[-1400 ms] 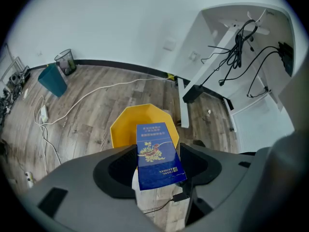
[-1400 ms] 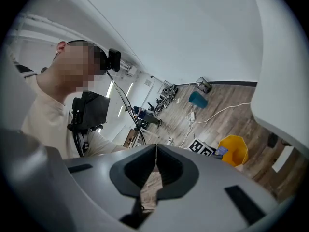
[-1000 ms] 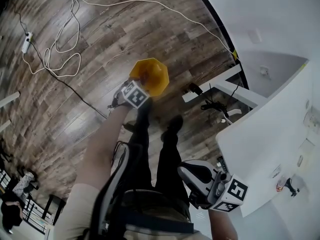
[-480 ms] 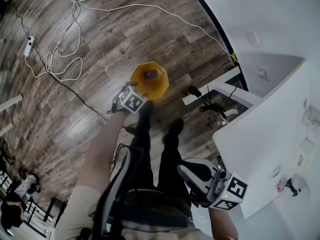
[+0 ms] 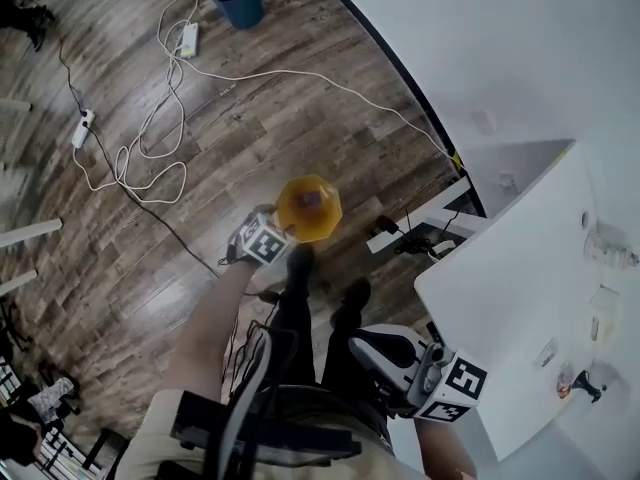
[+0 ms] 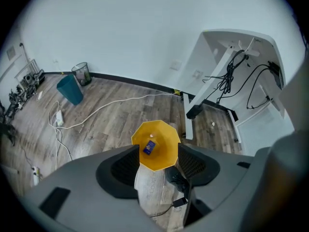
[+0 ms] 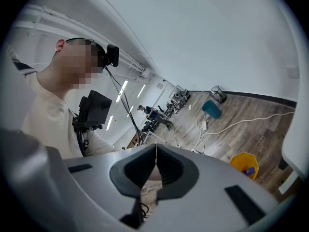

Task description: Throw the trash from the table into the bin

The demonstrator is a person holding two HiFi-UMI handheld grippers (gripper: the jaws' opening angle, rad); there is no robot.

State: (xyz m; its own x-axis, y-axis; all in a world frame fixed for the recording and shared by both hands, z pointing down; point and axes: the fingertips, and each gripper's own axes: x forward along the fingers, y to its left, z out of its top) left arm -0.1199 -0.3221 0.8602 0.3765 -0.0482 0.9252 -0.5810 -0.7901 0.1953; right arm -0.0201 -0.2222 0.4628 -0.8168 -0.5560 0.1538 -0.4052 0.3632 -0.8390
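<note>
Head view: one yellow bin (image 5: 309, 208) stands on the floor near the one white table (image 5: 520, 288).

Left gripper view: the left gripper (image 6: 154, 164) is above the bin. Its jaws are wide apart, have just been closing slightly, and are empty. One blue scrap (image 6: 149, 147) lies inside the bin.

Right gripper view: the right gripper (image 7: 155, 170) has its jaws pressed together with nothing between them.

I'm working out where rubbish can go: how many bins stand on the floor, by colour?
Yellow bin: 1
Blue bin: 1
Dark wire bin: 1
Total: 3
</note>
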